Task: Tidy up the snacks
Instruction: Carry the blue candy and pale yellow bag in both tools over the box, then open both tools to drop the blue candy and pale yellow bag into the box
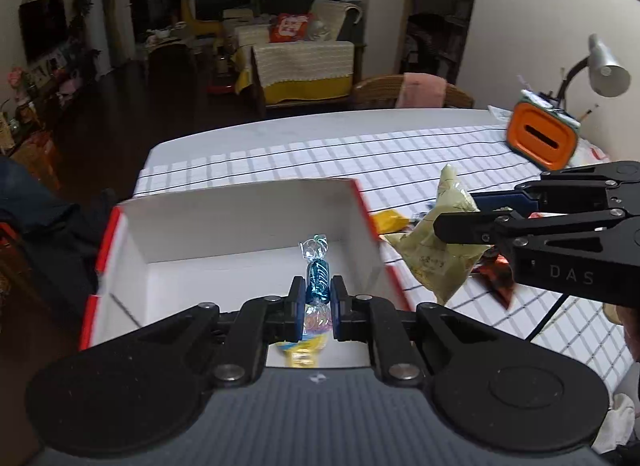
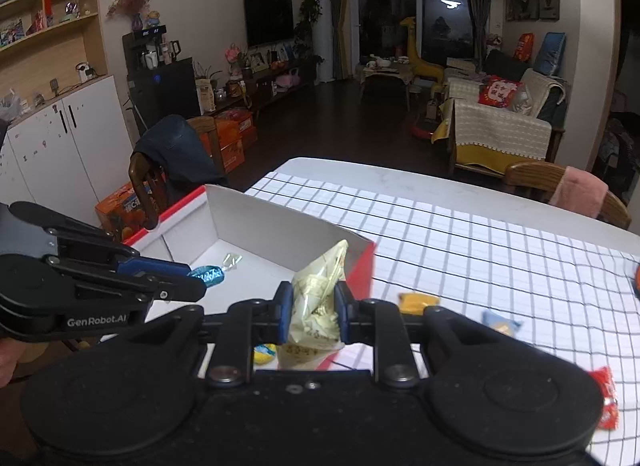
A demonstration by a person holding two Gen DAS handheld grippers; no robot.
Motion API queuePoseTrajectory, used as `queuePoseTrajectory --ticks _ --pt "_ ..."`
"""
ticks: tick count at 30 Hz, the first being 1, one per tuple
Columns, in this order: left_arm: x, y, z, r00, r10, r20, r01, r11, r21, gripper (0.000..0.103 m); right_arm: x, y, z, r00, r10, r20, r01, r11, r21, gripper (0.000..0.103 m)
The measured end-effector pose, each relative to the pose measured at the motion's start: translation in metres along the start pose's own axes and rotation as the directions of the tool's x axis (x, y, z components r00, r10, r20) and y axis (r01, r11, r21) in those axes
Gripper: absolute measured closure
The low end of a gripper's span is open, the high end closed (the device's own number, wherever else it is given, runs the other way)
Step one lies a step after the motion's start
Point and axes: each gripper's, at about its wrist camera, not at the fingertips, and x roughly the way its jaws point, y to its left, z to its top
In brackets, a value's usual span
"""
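**Both fingers clamped on snacks at the box**

The left fingers point(image 1: 315, 298) are clenched on a blue twist-wrapped candy point(image 1: 318, 280), gripping its dark blue middle so that one clear, crinkled end sticks out ahead and the other trails back toward the camera. The candy hangs over the open white box with red outer sides point(image 1: 256, 225), above its pale floor. A yellow wrapped snack point(image 1: 302, 352) lies on the box floor under the left fingers.

The right fingers point(image 2: 312, 312) are clenched on a pale yellow-green packet point(image 2: 318, 306), pinched across its middle, its crumpled top standing up between the blue pads. In the left wrist view this packet sits just beside the box's right wall, outside it, above the checked cloth of the bench point(image 1: 400, 153).

More snacks lie loose on the bench to the right of the box: an orange-yellow one point(image 2: 416, 302), a light blue and yellow one point(image 2: 500, 324) and a red one point(image 2: 606, 396) near the front edge. An orange container with a dark slot point(image 1: 542, 139) stands at the far right of the bench, next to a silver desk lamp point(image 1: 604, 65).
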Motion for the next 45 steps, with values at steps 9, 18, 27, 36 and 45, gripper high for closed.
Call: queuePoseTrajectory --ticks 9,18,27,36,45 --pt "0.023 0.06 -0.005 0.997 0.061 -0.05 -0.062 0.998 -0.028 0.091 0.051 0.029 0.009 0.999 0.006 -0.046 -0.007 0.999 -0.038 0.081" --pt "0.049 0.099 -0.013 0.987 0.11 -0.118 -0.114 0.993 -0.033 0.091 0.105 0.038 0.005 0.989 0.017 -0.148 -0.014 1.0 0.015 0.081" --pt "0.067 0.107 -0.025 0.974 0.118 -0.192 -0.125 0.992 -0.025 0.091 0.131 0.052 -0.005 0.972 0.045 -0.229 -0.041 0.999 0.019 0.081" --pt "0.086 0.103 -0.04 0.956 0.123 -0.267 -0.129 0.992 -0.006 0.091 0.138 0.06 -0.011 0.961 0.048 -0.272 -0.049 0.999 0.004 0.081" --pt "0.09 0.101 -0.044 0.947 0.116 -0.3 -0.13 0.991 -0.025 0.091 0.139 0.062 -0.012 0.954 0.063 -0.294 -0.064 0.998 0.007 0.079"
